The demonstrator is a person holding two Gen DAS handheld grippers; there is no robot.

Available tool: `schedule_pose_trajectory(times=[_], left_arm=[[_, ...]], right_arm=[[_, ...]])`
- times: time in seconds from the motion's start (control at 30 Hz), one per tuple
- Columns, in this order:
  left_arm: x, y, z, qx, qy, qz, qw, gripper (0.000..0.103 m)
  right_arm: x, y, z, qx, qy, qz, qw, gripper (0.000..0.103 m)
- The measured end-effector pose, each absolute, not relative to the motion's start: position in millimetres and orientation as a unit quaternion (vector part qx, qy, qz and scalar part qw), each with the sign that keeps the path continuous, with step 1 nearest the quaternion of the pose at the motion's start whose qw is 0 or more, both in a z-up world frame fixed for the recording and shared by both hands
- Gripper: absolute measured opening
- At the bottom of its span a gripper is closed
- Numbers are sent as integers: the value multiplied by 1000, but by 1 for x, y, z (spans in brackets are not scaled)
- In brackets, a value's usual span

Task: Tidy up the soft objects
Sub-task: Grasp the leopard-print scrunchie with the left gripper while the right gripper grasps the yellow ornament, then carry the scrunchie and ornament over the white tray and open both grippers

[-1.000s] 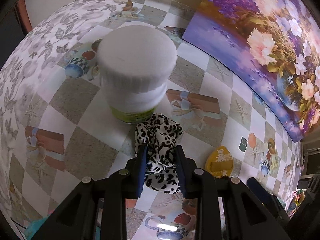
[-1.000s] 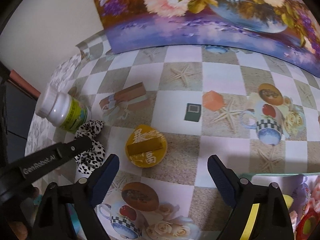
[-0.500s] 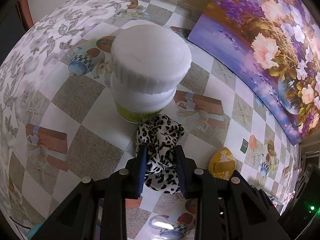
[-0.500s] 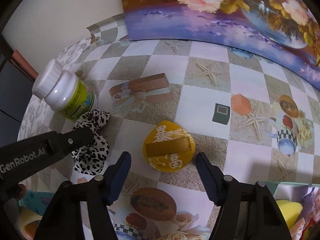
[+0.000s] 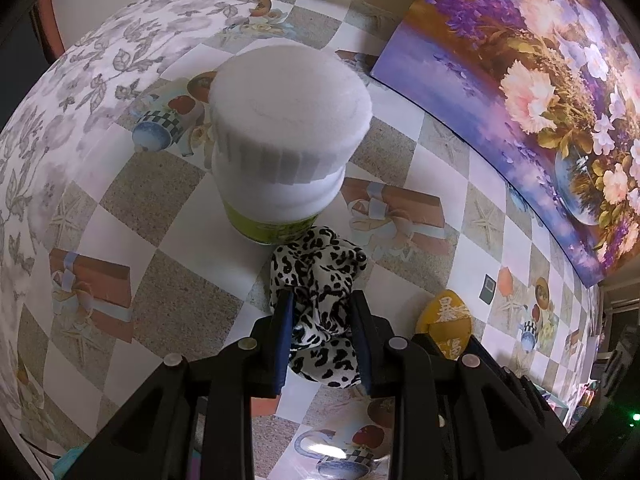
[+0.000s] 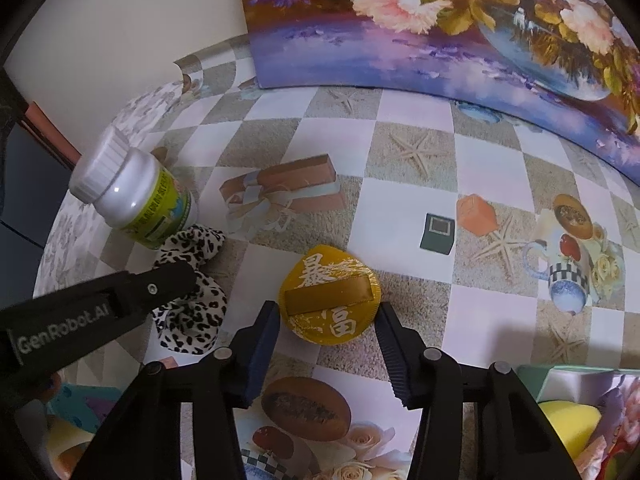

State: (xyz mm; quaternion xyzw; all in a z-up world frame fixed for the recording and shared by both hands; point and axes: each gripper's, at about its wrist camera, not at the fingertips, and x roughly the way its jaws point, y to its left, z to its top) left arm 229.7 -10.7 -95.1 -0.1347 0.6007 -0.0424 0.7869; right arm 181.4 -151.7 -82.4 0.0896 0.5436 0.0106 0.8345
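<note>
A black-and-white leopard-print scrunchie point(image 5: 320, 280) lies on the checkered tablecloth against a white pill bottle point(image 5: 284, 152). My left gripper point(image 5: 320, 308) is shut on the scrunchie; it also shows in the right wrist view point(image 6: 188, 296), where the left gripper's finger point(image 6: 160, 288) lies across it. A round yellow pad with a gold ribbon and white characters point(image 6: 332, 296) lies on the cloth. My right gripper point(image 6: 326, 320) is open, with its jaws on either side of the pad's near edge. The pad also shows in the left wrist view point(image 5: 448, 316).
A flower painting point(image 6: 460, 28) leans against the wall at the back. The pill bottle point(image 6: 132, 196) stands left of the pad. A yellow sponge point(image 6: 568, 424) lies in a patterned box at the lower right. More soft items point(image 6: 68, 436) lie at the lower left.
My right gripper has moved forward and left to the yellow pad and its jaws have narrowed around it. My left gripper stays shut on the scrunchie.
</note>
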Motion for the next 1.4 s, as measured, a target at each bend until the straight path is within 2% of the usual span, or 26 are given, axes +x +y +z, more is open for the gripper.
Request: schedule_pose_trajectory(times=[1.03,1.4], left_arm=[[163,9,3,-128,539,-76,829,29],[116,-24,20,-72,524,-118,841,29]], right_arm=[[107,-207,5,119,526,-62,840,52],[52,-227,10,139,527,-80,835,52]])
